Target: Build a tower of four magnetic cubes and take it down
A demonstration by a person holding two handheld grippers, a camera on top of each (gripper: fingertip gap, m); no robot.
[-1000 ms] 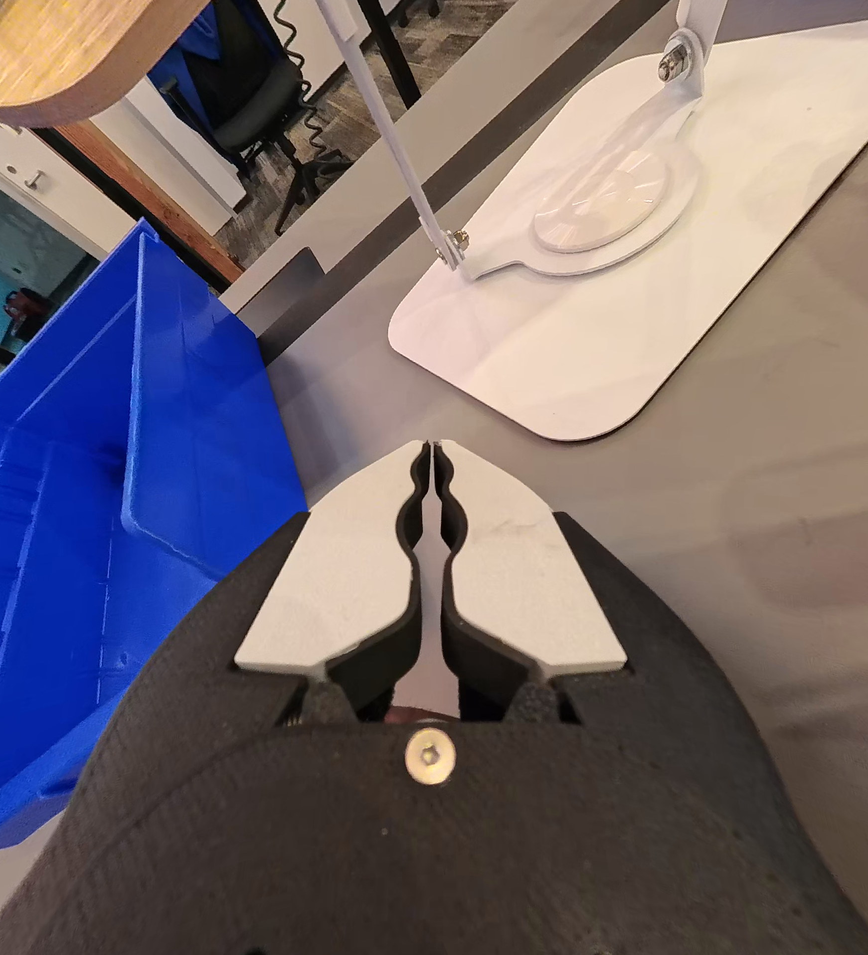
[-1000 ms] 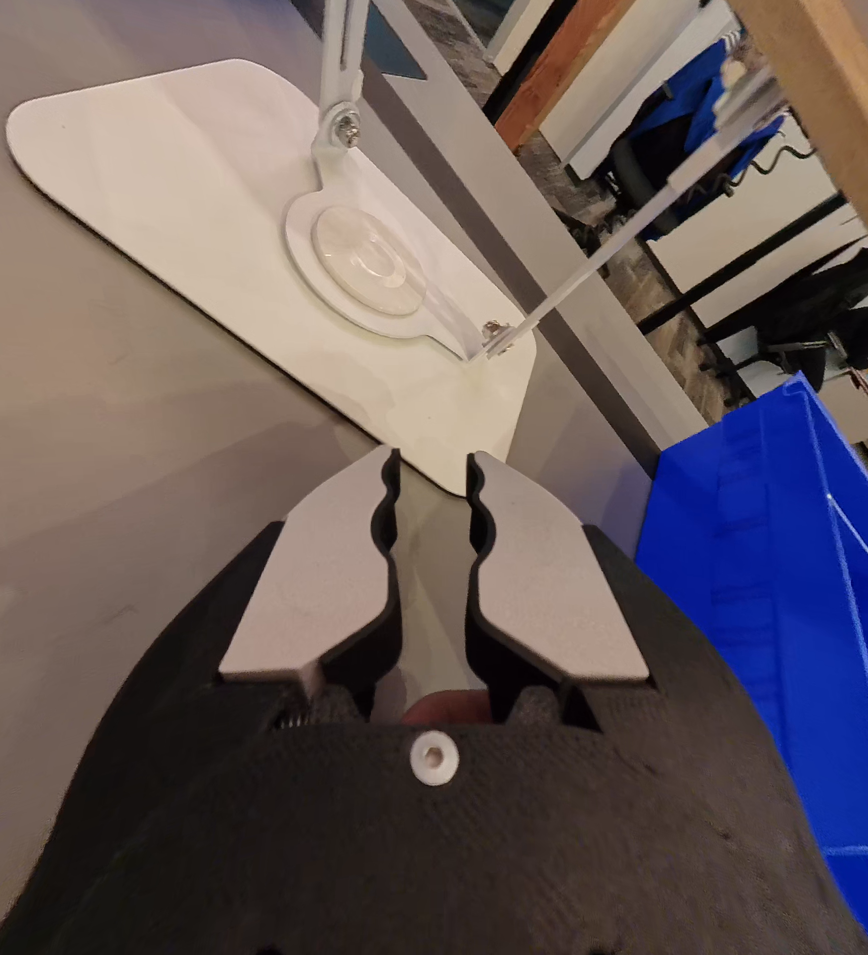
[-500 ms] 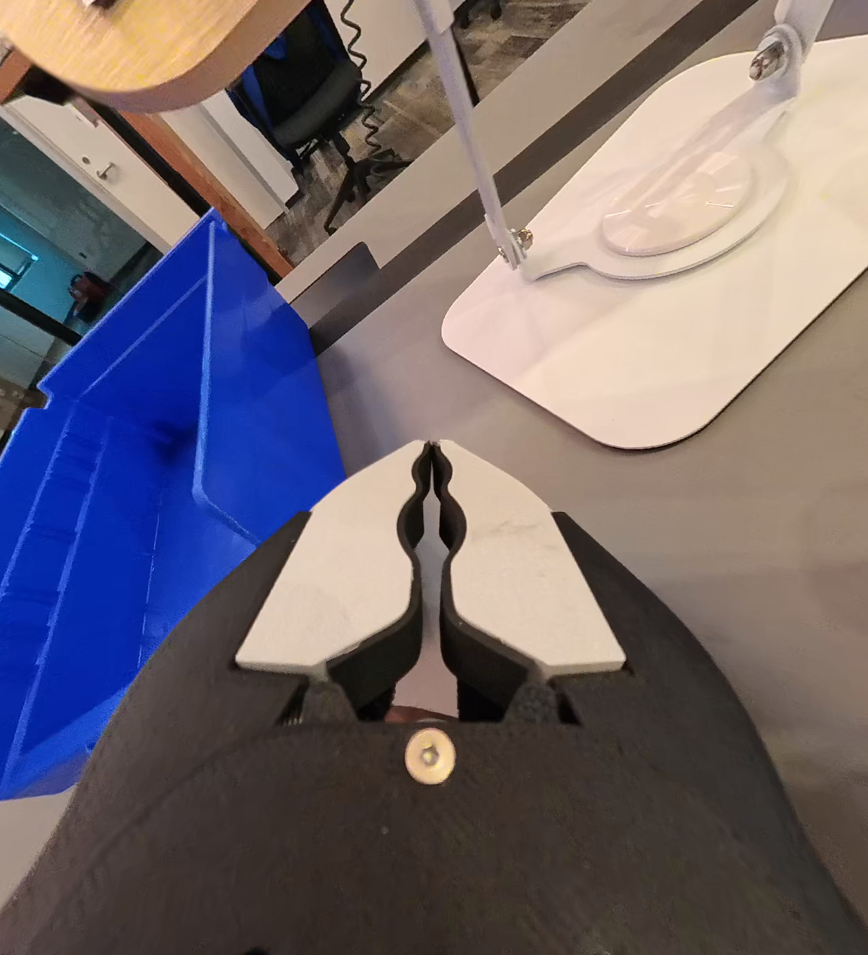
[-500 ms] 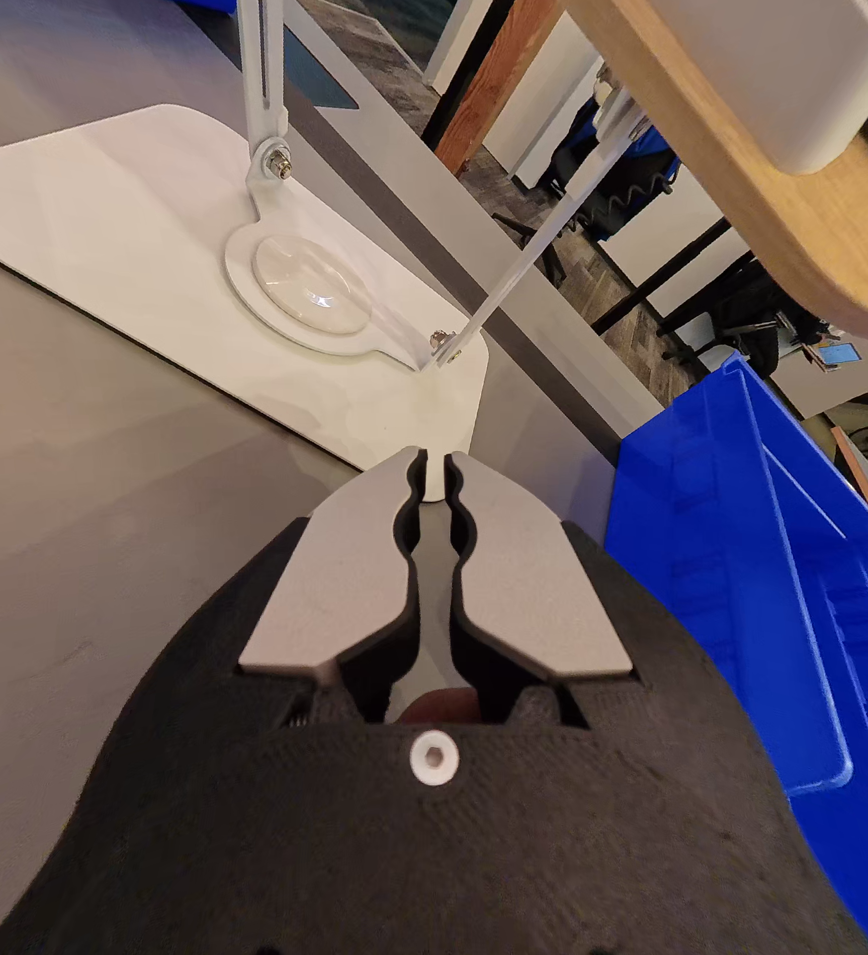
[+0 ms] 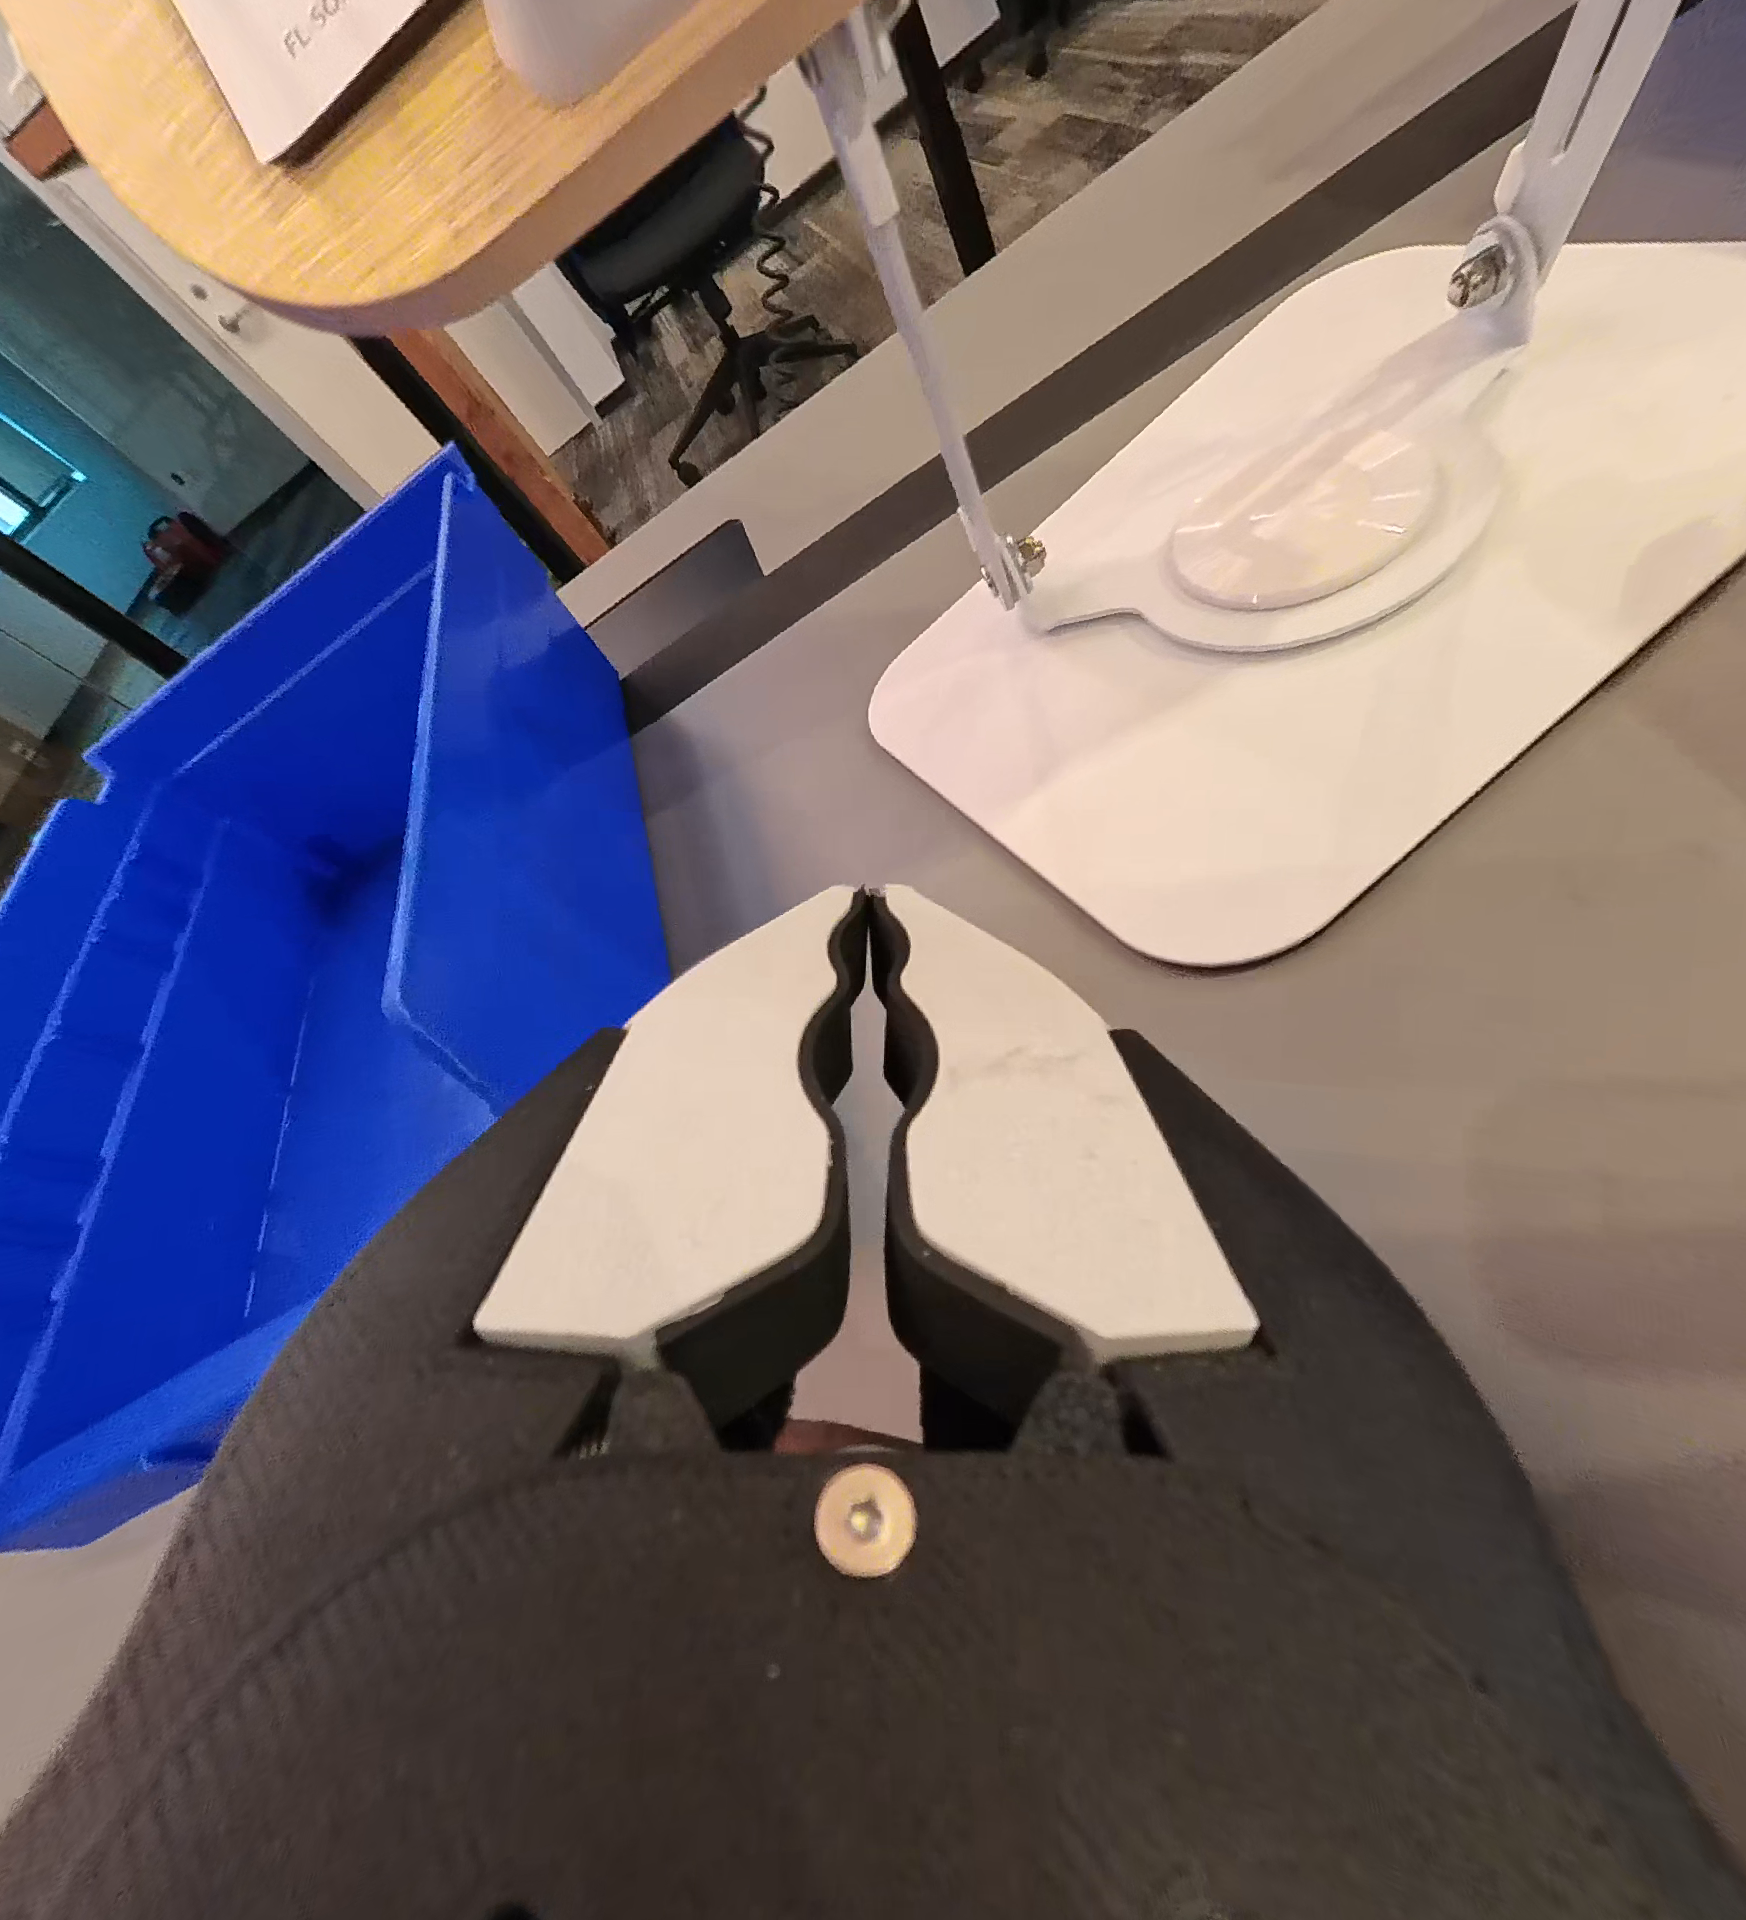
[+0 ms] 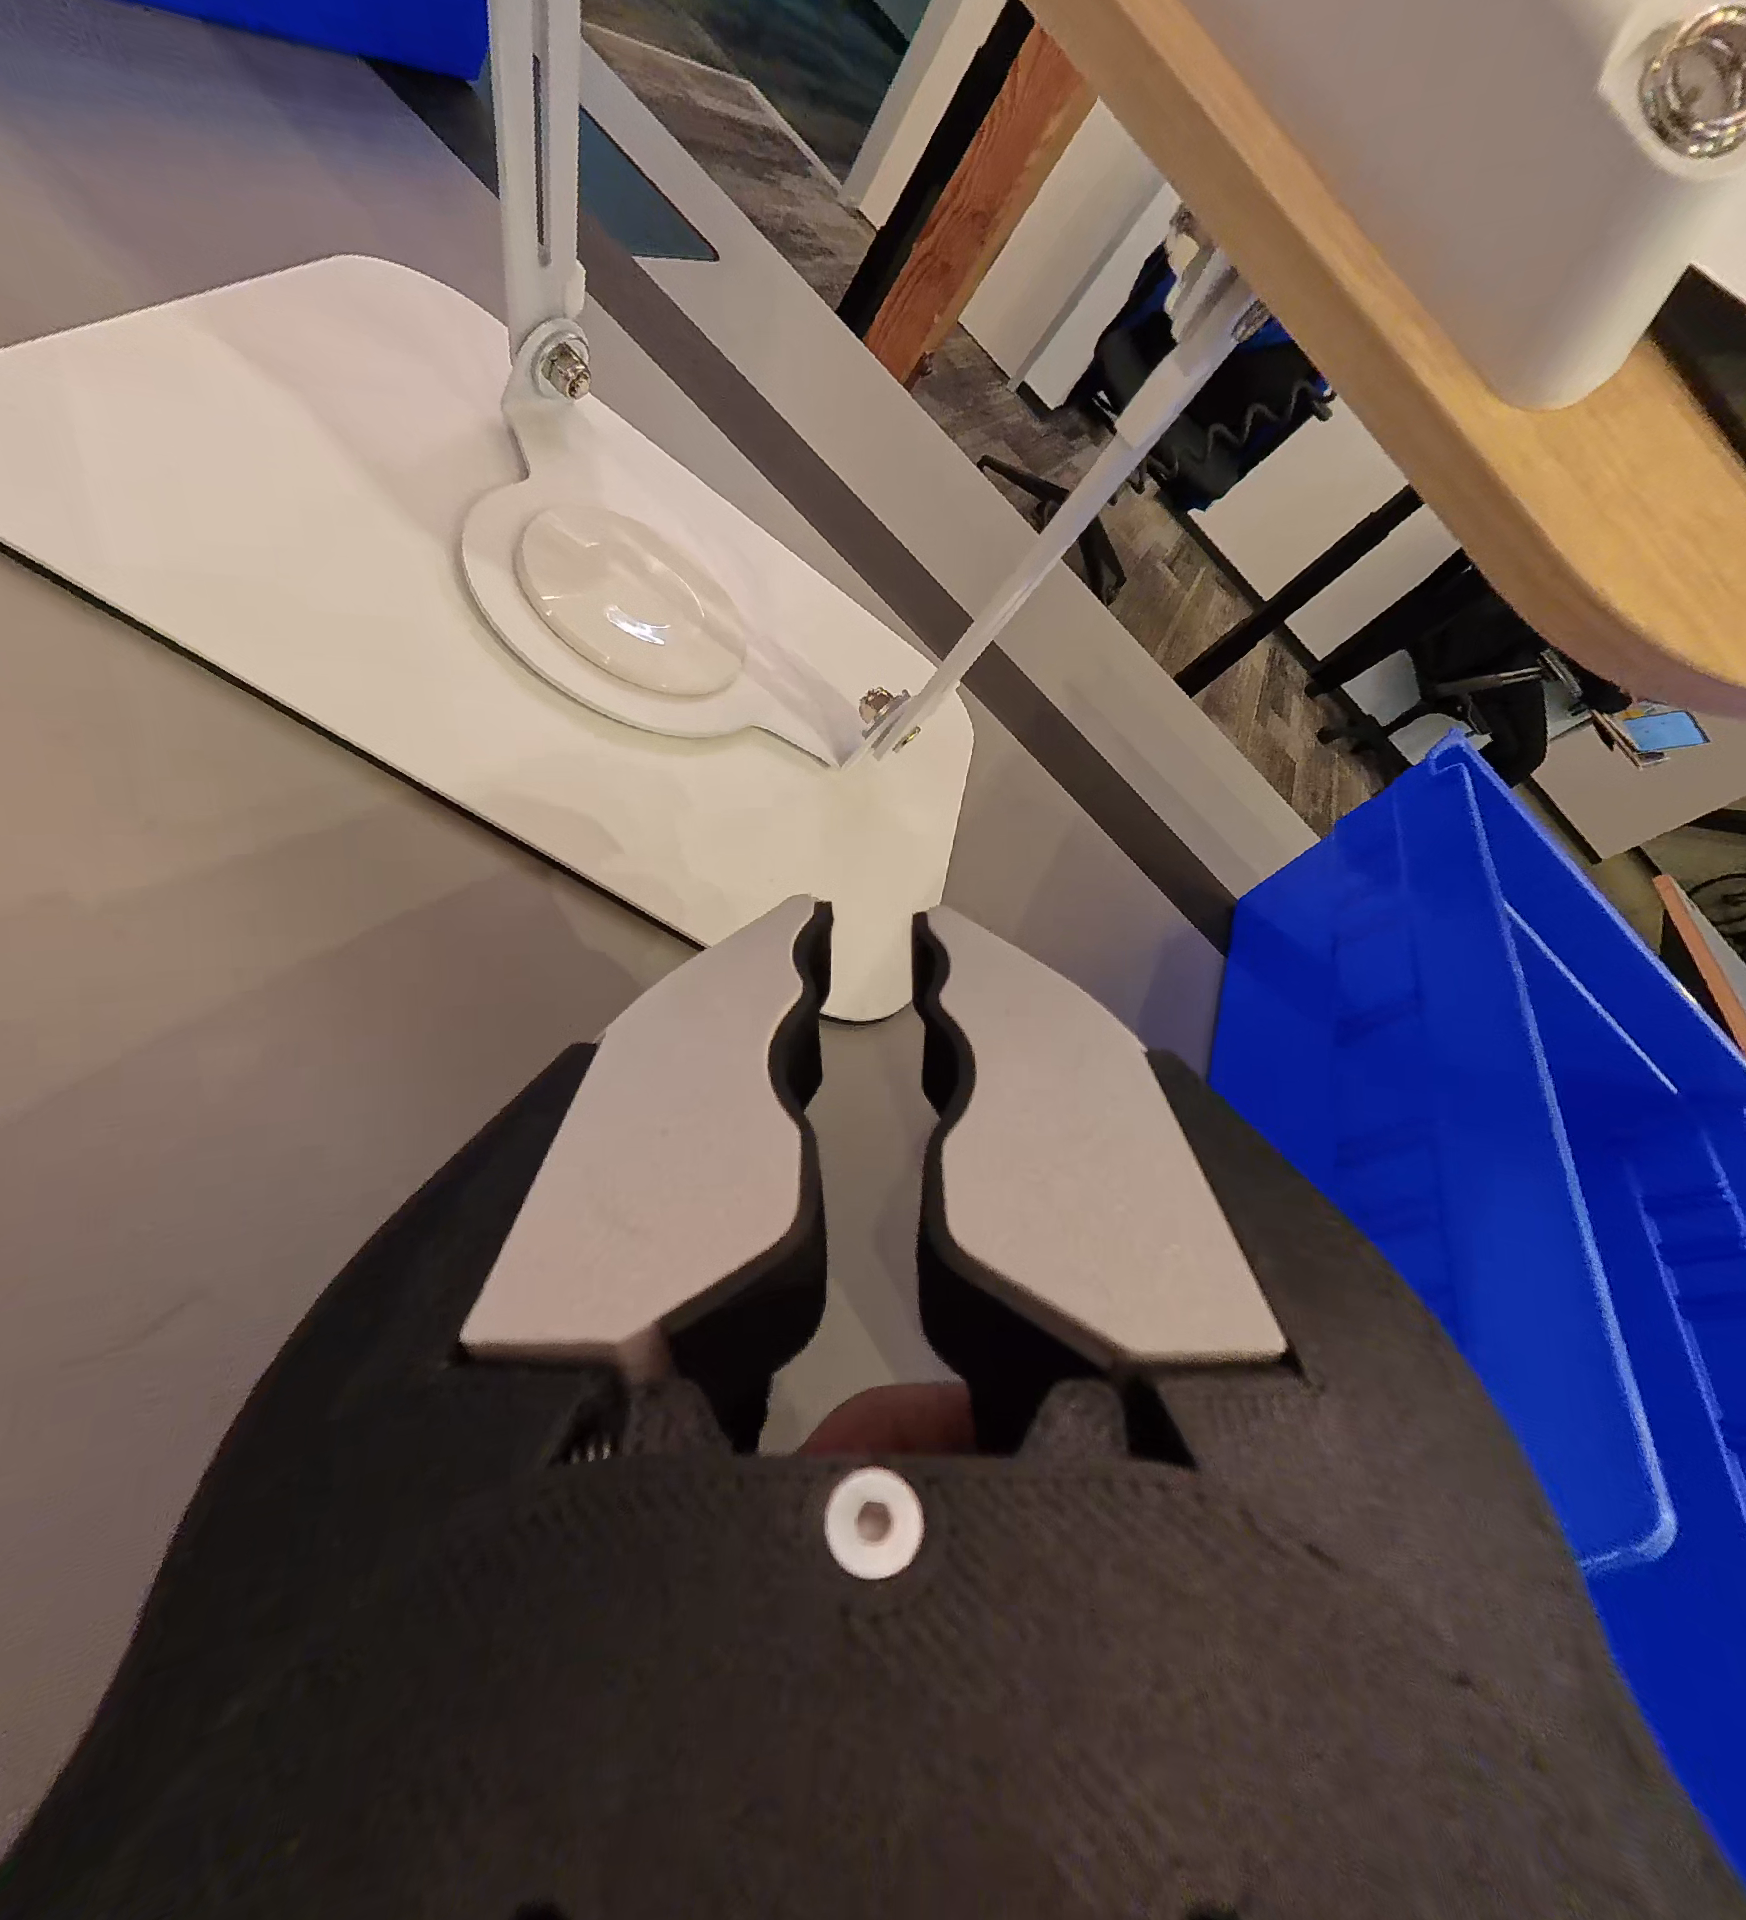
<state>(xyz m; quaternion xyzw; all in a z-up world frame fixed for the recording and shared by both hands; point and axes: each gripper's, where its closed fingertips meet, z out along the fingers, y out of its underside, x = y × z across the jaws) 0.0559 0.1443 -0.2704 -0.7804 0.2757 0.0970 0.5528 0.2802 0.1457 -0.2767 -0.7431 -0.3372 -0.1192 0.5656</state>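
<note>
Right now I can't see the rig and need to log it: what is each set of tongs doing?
Left tongs: shut, holding nothing.
Right tongs: slightly open, holding nothing.

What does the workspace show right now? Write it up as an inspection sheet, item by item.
Surface: grey table, bare near the grippers.
Job's things: nothing seen; no cubes in either view.
Clutter: white stand base; blue bin at the left; another blue bin at the right.
Grippers: left gripper jaws shut, empty; right gripper jaws slightly apart, empty.
Cables: coiled cord by an office chair.
Surroundings: wooden board overhead.
</note>
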